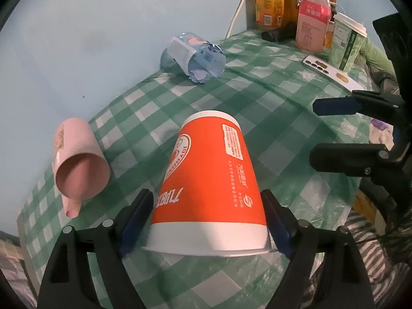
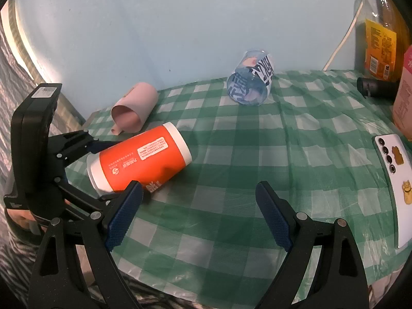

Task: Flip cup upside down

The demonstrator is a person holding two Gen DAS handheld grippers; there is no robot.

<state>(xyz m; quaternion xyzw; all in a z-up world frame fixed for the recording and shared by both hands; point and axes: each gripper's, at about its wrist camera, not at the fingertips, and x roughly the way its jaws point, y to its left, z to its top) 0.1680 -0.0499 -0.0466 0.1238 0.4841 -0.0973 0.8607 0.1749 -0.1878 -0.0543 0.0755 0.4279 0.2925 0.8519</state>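
Item: orange paper cup, lying on the checked cloth, rim end pinched in your left gripper; right gripper spread, empty; squeeze lightly, roll wrist until rim faces down.

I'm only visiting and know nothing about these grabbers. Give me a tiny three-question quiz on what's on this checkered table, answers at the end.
1. True or false: the orange cup stands upright on the tablecloth.
2. Which gripper has fingers on either side of the orange cup: A) left gripper B) right gripper?
3. Fill in: the pink cup and the clear blue cup both lie on their ____.

Key: 1 false, it is tipped on its side. 2 A; the right gripper is open with nothing in it. 3 sides.
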